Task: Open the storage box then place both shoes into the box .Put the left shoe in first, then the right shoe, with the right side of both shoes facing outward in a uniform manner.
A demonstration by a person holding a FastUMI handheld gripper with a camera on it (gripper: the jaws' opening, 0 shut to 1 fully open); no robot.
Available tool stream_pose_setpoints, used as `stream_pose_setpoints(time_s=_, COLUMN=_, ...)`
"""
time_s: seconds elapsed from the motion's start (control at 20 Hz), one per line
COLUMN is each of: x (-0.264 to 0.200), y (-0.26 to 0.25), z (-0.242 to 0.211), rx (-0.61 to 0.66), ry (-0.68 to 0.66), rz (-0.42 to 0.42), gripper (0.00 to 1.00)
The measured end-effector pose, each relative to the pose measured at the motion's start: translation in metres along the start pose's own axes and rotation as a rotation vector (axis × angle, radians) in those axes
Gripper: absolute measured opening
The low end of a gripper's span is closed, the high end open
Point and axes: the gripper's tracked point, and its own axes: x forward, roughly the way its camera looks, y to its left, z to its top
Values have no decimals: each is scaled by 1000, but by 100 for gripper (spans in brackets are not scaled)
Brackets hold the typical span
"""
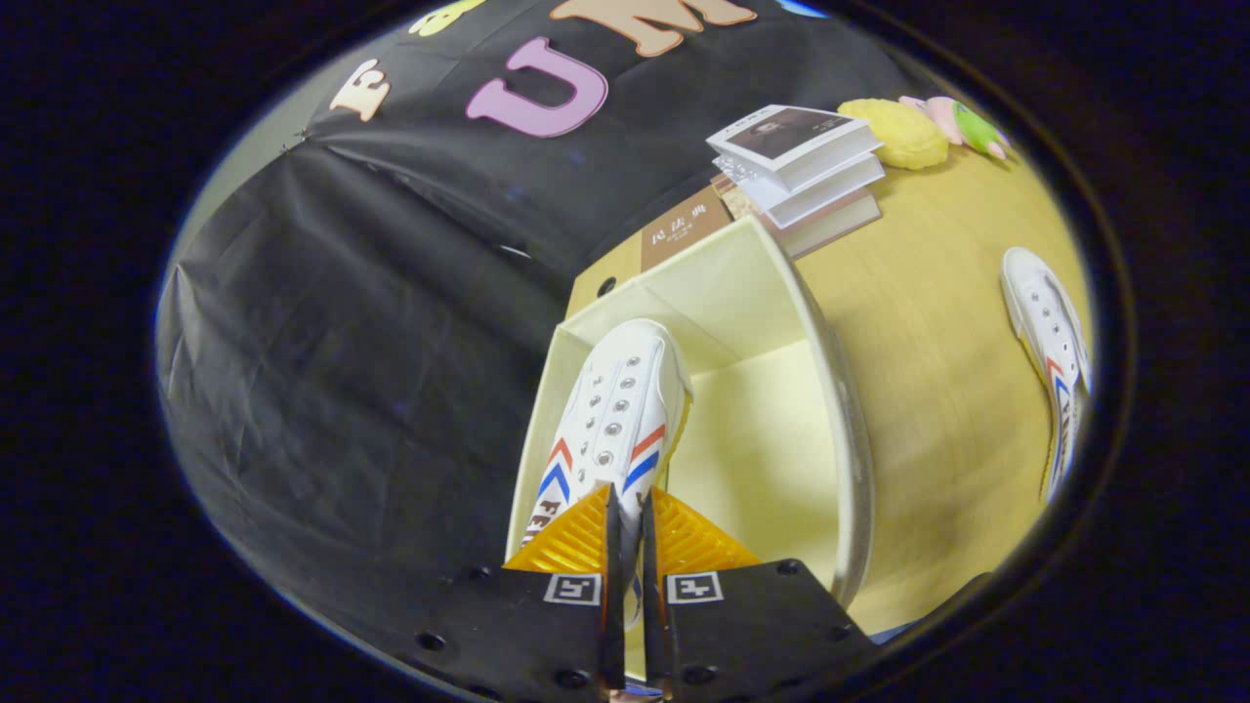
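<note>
A white canvas shoe (615, 415) with red and blue chevrons hangs toe-forward inside the open pale yellow storage box (752, 293), close to its left wall. My gripper (630, 498) is shut on the shoe's rear upper, with the fingers nearly together on thin cloth. The second white shoe (1050, 356) lies on the wooden table (937, 371) to the right of the box, beyond the fingers. The held shoe's heel is hidden behind the fingers.
A stack of books (806, 161) lies behind the box. A yellow sponge-like object (903, 132) and a pink and green toy (962, 122) sit beyond the books. The booth's black cloth wall stands to the left of the box.
</note>
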Motion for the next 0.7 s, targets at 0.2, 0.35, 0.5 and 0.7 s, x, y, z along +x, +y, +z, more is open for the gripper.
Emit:
stream_pose_setpoints(time_s=0.2, x=-18, y=47, z=-2, rx=30, ry=0, rz=169, gripper=50)
stream_pose_setpoints(time_s=0.35, x=-33, y=51, z=2, rx=-55, ry=-36, rz=173, gripper=86)
stream_pose_setpoints(time_s=0.5, x=-44, y=52, z=1, rx=-99, ry=-47, rz=185, gripper=98)
stream_pose_setpoints(time_s=0.7, x=-71, y=37, z=8, rx=-194, ry=-80, rz=188, gripper=99)
